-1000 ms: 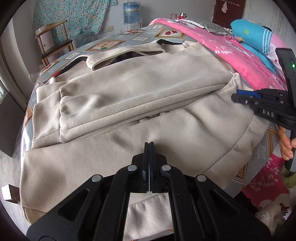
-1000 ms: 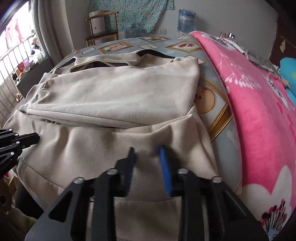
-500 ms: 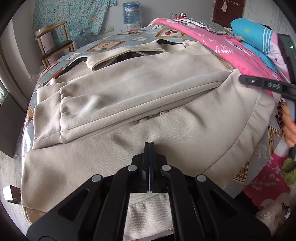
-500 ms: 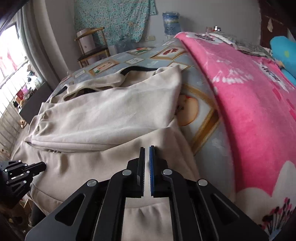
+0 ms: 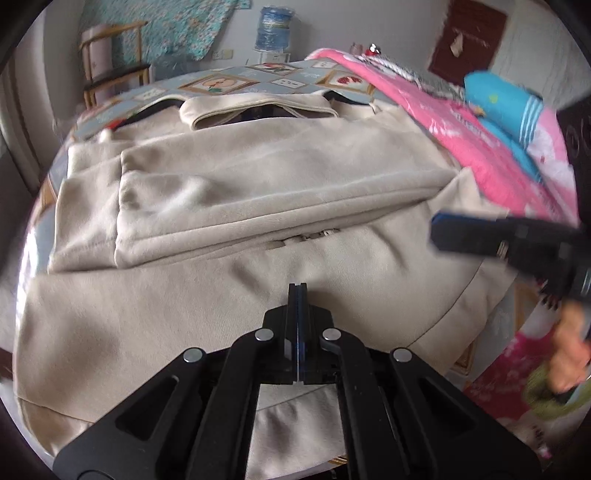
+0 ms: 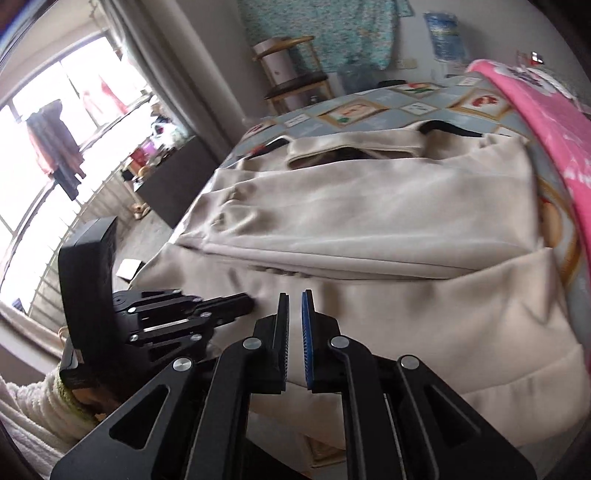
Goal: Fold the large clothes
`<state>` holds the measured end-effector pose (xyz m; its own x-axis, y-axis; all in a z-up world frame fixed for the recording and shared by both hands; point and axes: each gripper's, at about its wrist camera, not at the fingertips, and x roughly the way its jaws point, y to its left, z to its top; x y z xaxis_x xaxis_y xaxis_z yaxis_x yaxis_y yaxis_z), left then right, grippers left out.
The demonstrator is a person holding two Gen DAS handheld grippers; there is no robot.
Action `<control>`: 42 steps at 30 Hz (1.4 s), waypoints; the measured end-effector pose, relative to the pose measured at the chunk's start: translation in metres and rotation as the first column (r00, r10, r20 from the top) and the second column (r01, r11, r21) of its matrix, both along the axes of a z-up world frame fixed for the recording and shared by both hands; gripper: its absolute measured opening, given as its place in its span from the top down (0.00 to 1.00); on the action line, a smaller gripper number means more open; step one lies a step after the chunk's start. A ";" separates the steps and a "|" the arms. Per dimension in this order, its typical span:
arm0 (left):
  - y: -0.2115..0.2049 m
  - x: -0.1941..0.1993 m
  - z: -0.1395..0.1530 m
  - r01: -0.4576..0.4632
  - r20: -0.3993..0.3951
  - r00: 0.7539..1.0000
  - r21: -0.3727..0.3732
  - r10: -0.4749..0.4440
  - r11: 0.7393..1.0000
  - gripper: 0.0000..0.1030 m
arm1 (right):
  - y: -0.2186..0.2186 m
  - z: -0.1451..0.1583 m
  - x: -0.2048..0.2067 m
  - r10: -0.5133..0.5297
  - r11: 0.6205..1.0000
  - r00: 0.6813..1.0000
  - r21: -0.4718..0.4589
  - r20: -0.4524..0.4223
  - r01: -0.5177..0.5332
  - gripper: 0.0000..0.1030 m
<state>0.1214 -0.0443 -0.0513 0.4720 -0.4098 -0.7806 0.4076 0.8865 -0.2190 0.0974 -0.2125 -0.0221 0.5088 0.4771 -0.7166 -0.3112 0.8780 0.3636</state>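
Observation:
A large beige jacket (image 5: 229,192) lies spread on the bed, collar at the far end, sleeves folded across its body. It also shows in the right wrist view (image 6: 388,221). My left gripper (image 5: 297,291) is shut with nothing between its pads, hovering over the jacket's lower part near the hem. It appears at the left of the right wrist view (image 6: 243,304). My right gripper (image 6: 295,299) has its pads a narrow gap apart, empty, above the jacket's lower part. It shows blurred at the right of the left wrist view (image 5: 439,230).
A pink blanket (image 5: 461,125) and blue pillow (image 5: 498,96) lie along the bed's right side. The patterned bedsheet (image 6: 369,110) shows beyond the collar. A wooden chair (image 6: 295,81) and a water bottle (image 5: 275,27) stand by the far wall. A window (image 6: 55,147) is at left.
My right gripper swung left toward the left gripper and its pads parted slightly after being shut. My left gripper stayed shut and rose a little over the jacket.

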 end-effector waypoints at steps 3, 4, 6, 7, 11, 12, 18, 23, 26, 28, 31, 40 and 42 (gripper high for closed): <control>0.028 0.000 0.009 -0.058 -0.005 0.998 -0.087 0.058 0.995 1.00 | 0.024 -0.009 0.005 0.055 0.998 0.998 -0.004 -0.035 -0.055 0.93; 0.038 -0.001 0.015 -0.076 0.006 0.997 -0.095 0.077 0.993 1.00 | 0.030 -0.010 0.005 0.071 0.997 0.997 -0.003 -0.039 -0.071 0.93; 0.059 -0.005 0.025 -0.115 0.027 0.993 -0.098 0.118 0.989 1.00 | 0.043 -0.009 0.004 0.110 0.994 0.993 -0.012 -0.034 -0.110 0.93; 0.070 -0.007 0.030 -0.138 0.038 0.989 -0.094 0.142 0.986 1.00 | 0.048 -0.010 0.005 0.119 0.993 0.992 -0.025 -0.034 -0.119 0.93; 0.113 -0.017 0.045 -0.221 0.076 0.971 -0.063 0.226 0.973 1.00 | 0.063 -0.038 0.016 0.106 0.987 0.991 -0.115 -0.076 -0.115 0.94; 0.123 -0.020 0.048 -0.242 0.087 0.966 -0.046 0.245 0.969 1.00 | 0.061 -0.037 0.017 0.105 0.988 0.993 -0.103 -0.062 -0.111 0.94; 0.168 -0.018 0.041 -0.331 0.044 0.942 -0.022 0.331 0.943 0.74 | 0.061 -0.037 0.023 0.089 0.990 0.993 -0.102 -0.072 -0.096 0.94; 0.178 0.005 0.022 -0.337 -0.049 0.941 -0.088 0.334 0.937 0.72 | 0.062 -0.038 0.026 0.082 0.990 0.994 -0.106 -0.077 -0.090 0.94; 0.181 0.022 0.010 -0.338 -0.115 0.939 -0.134 0.324 0.932 0.72 | 0.063 -0.038 0.027 0.081 0.989 0.994 -0.113 -0.077 -0.090 0.94; 0.184 0.031 0.004 -0.342 -0.141 0.936 -0.154 0.321 0.927 0.72 | 0.064 -0.038 0.027 0.081 0.989 0.994 -0.116 -0.078 -0.090 0.94; 0.184 0.040 0.002 -0.315 -0.157 0.945 -0.180 0.288 0.932 0.73 | 0.064 -0.038 0.027 0.081 0.989 0.994 -0.118 -0.078 -0.089 0.94; 0.165 0.006 0.032 -0.104 -0.023 0.995 -0.231 0.101 0.968 0.73 | 0.065 -0.038 0.027 0.082 0.989 0.994 -0.121 -0.071 -0.090 0.94; 0.161 0.004 0.025 -0.098 -0.054 0.995 -0.188 0.090 0.977 0.73 | 0.064 -0.038 0.027 0.083 0.988 0.994 -0.121 -0.070 -0.091 0.94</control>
<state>0.1257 0.1166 -0.0262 0.4815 -0.5081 -0.7142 0.3104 0.8609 -0.4032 0.1246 -0.1483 -0.0600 0.4201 0.4230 -0.8029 -0.3681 0.8881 0.2753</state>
